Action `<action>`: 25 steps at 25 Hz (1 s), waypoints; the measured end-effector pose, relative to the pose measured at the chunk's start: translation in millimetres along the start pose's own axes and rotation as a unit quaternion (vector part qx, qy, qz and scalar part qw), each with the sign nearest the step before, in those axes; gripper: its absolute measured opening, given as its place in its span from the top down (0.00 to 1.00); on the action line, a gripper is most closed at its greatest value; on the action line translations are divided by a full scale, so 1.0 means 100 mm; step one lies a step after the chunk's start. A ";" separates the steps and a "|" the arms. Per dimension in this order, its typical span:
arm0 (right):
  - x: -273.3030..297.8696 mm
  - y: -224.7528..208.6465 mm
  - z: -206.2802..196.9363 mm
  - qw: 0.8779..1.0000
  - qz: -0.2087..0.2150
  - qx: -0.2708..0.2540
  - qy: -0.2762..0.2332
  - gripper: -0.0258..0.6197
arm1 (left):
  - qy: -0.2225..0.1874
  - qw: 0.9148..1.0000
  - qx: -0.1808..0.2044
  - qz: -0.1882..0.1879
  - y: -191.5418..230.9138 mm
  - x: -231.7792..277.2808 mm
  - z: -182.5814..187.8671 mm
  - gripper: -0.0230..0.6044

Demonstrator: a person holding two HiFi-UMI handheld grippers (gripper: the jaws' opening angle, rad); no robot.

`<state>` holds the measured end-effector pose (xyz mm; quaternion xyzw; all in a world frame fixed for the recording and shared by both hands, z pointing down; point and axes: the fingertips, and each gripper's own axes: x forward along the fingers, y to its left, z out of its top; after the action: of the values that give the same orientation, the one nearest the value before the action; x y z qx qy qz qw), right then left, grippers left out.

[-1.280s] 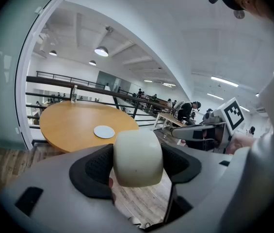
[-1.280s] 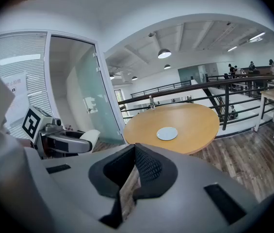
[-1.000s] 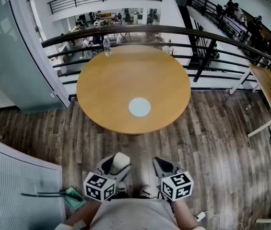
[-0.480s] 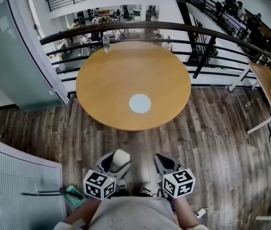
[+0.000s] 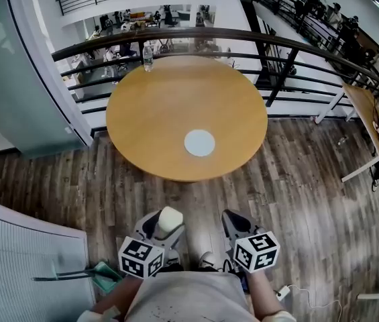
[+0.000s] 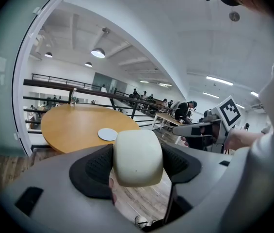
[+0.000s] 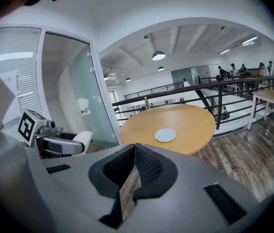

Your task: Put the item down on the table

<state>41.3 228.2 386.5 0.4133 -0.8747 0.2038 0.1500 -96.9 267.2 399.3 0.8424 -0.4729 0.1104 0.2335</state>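
Observation:
My left gripper (image 5: 164, 223) is shut on a cream rounded block (image 5: 169, 219), held low in front of the person's body over the wood floor. In the left gripper view the cream block (image 6: 137, 157) fills the gap between the black pads. My right gripper (image 5: 234, 223) is beside it, shut with nothing between its jaws; its pads (image 7: 144, 166) meet at the tips. The round wooden table (image 5: 169, 106) stands ahead, with a white disc (image 5: 199, 142) near its front and a clear bottle (image 5: 147, 57) at its far edge.
A dark railing (image 5: 243, 42) curves behind the table. A glass partition (image 5: 15, 79) stands at the left and a second table (image 5: 367, 123) at the right. A white cabinet (image 5: 21, 267) and a green item (image 5: 102, 274) lie low left. People sit far off beyond the railing.
The view has shifted a little closer to the table and to the right. Both grippers keep their pose, the left one still holding the cream block.

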 end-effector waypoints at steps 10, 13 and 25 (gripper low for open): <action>-0.05 0.03 0.13 0.998 -0.058 0.003 -0.027 0.92 | -0.001 0.999 0.004 -0.034 0.18 -0.12 0.02 0.45; -0.09 -0.06 0.09 0.997 -0.075 0.016 -0.029 0.92 | -0.004 0.999 0.002 -0.038 0.21 -0.09 0.03 0.44; 0.39 -0.38 0.16 0.998 -0.055 0.004 -0.017 0.92 | 0.009 0.999 -0.010 -0.029 0.43 0.40 0.14 0.45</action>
<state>45.6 173.3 398.4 0.4649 -0.8521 0.1922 0.1447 -112.5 211.8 416.0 0.8522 -0.4476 0.1063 0.2492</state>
